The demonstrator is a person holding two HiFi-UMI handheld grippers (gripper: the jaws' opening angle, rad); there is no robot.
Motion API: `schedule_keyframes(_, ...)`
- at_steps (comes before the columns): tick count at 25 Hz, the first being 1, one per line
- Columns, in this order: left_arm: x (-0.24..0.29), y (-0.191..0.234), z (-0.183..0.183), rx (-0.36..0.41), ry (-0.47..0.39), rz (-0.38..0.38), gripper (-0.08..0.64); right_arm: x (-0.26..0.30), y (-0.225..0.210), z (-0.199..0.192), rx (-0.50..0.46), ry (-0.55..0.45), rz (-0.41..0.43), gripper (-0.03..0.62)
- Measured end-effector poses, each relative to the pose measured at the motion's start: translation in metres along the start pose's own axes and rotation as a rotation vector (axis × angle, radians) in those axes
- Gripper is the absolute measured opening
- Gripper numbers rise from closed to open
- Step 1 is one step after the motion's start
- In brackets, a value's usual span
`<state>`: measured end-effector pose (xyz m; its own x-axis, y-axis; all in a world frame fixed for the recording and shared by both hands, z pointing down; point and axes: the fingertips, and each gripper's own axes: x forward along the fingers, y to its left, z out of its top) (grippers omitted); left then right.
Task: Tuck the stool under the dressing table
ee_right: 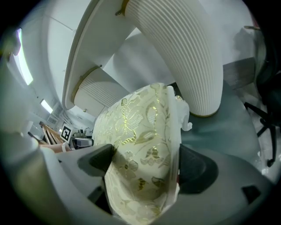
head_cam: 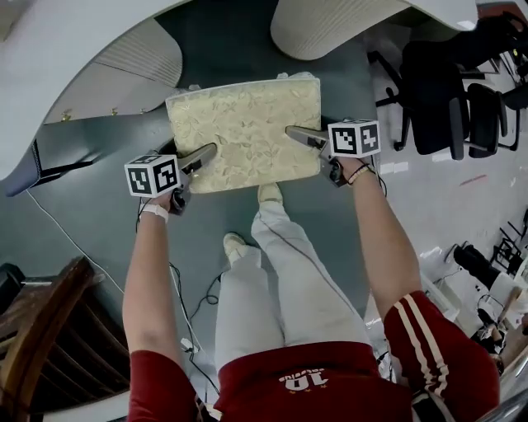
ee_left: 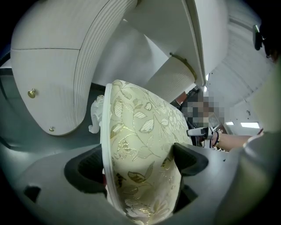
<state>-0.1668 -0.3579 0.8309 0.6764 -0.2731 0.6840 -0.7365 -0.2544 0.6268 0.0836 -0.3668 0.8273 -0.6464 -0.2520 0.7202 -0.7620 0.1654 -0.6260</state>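
At frame center, left gripper (head_cam: pixel 205 153) and right gripper (head_cam: pixel 299 134) are pinching the stool (head_cam: pixel 245 132) cushion's opposite edges; pushing evenly toward the dressing table (head_cam: pixel 74 58) gap is advisable.

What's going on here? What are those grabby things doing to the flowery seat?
A person holds a gripper in each hand. The left gripper and the right gripper each pinch one side of the stool by its flowery padded seat. The stool stands on the floor in front of the white dressing table, facing the gap between its ribbed legs, not tucked under yet.
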Motion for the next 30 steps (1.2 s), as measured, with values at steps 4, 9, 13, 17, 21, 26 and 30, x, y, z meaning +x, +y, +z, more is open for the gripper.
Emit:
schedule_keyframes(4,0.002,0.003,0.011,0.074,-0.053,0.005,0.494,0.002,0.002,0.005,-0.039,-0.088,-0.017,0.463)
schedule_keyframes(9,0.012,0.015,0.032,0.091,-0.12,0.009,0.503,0.015,-0.003,0.03,-0.067,-0.183,-0.003,0.469)
schedule_keyframes(13,0.009,0.017,0.029,0.063,-0.218,0.011,0.503,0.016,0.0,0.037,-0.097,-0.268,0.022,0.472)
schedule_keyframes(17,0.014,0.011,0.031,0.056,-0.289,0.003,0.506,0.005,-0.006,0.04,-0.075,-0.387,0.036,0.465)
schedule_keyframes(21,0.002,0.015,0.021,0.024,-0.347,0.022,0.503,0.014,-0.002,0.031,-0.06,-0.352,0.041,0.469)
schedule_keyframes(26,-0.002,0.012,0.018,0.002,-0.371,0.001,0.498,0.009,-0.004,0.029,-0.058,-0.355,-0.008,0.472)
schedule_keyframes(30,-0.01,0.013,0.028,0.078,-0.424,0.063,0.469,-0.003,-0.004,0.04,-0.101,-0.438,-0.11,0.458)
